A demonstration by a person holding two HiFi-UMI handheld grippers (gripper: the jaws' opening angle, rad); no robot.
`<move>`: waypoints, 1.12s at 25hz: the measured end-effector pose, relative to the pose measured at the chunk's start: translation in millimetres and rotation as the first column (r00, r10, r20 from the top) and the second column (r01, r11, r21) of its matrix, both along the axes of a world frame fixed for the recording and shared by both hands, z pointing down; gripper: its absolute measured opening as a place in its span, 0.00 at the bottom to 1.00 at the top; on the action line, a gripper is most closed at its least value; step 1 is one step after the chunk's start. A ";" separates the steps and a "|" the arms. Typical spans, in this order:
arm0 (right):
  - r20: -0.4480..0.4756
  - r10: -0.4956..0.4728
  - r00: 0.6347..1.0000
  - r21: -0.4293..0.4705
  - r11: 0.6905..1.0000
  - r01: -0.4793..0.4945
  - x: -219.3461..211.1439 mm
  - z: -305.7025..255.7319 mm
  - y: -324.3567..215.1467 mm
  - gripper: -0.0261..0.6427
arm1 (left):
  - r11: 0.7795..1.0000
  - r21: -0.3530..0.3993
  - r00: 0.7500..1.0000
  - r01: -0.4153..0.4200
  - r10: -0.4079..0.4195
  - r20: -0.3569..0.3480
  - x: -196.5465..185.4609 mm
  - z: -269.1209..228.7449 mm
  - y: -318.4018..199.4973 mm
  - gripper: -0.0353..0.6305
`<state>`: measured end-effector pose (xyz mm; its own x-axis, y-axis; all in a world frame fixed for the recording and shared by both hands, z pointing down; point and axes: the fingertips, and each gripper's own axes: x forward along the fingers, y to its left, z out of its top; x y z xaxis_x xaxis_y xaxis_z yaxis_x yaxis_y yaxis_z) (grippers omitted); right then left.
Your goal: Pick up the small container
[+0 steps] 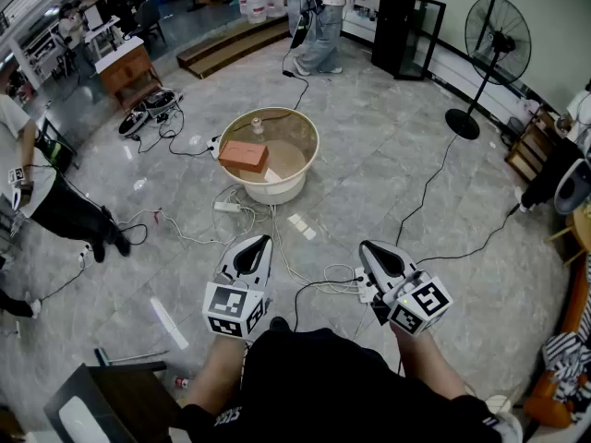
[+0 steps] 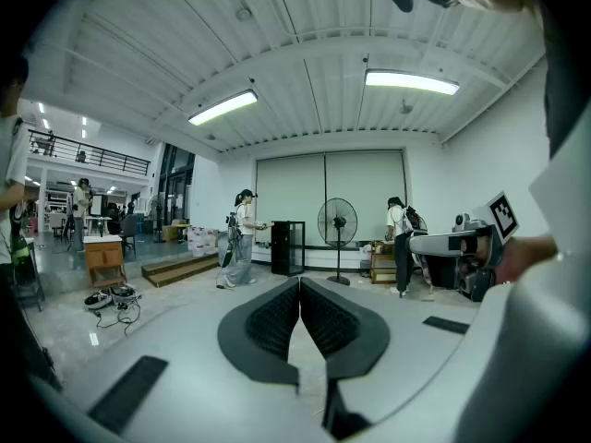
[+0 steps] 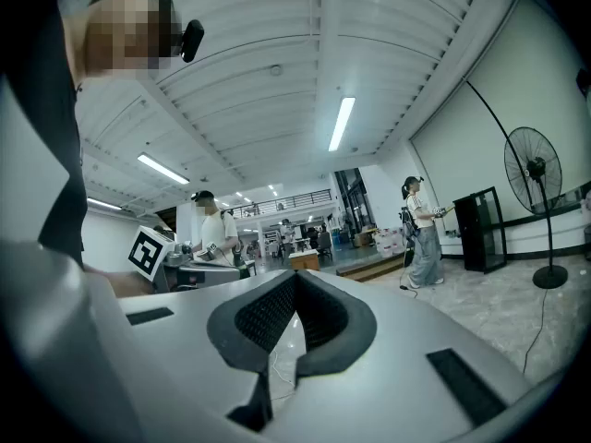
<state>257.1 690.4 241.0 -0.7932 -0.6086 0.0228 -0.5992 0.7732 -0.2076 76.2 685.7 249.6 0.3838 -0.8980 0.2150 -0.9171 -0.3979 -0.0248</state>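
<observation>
A small clear container (image 1: 257, 125) stands at the far side of a round white table (image 1: 294, 185), behind a reddish-brown box (image 1: 244, 156). The person holds both grippers low and close to the body, well short of the table. My left gripper (image 1: 261, 242) is shut with nothing between its jaws, and its dark pads meet at the tip in the left gripper view (image 2: 299, 282). My right gripper (image 1: 368, 248) is likewise shut and empty, as the right gripper view (image 3: 295, 277) shows. Neither gripper view shows the table or the container.
Cables and a power strip (image 1: 227, 207) lie on the marble floor between me and the table. A standing fan (image 1: 495, 35) and a black cabinet (image 1: 404, 17) are at the back right. A person (image 1: 321, 17) stands beyond the table, another (image 1: 37, 187) at the left. A dark desk corner (image 1: 111, 404) is at the bottom left.
</observation>
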 end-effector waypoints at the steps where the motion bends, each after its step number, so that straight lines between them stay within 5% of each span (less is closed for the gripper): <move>1: 0.002 0.002 1.000 0.001 1.000 -0.002 2.4 -1.4 -2.7 0.06 | 1.000 0.004 1.000 -0.003 0.003 -0.002 2.4 -2.6 -1.4 0.08; 18: 0.023 0.002 1.000 -0.079 0.997 0.000 48.3 19.0 -1.1 0.06 | 0.999 -0.036 1.000 -0.020 0.020 0.008 52.1 14.6 -7.5 0.08; 28: 0.055 0.035 0.998 -0.137 0.990 -0.028 59.8 37.2 -44.8 0.06 | 0.992 -0.060 0.993 -0.113 0.114 0.017 92.5 29.1 -61.5 0.08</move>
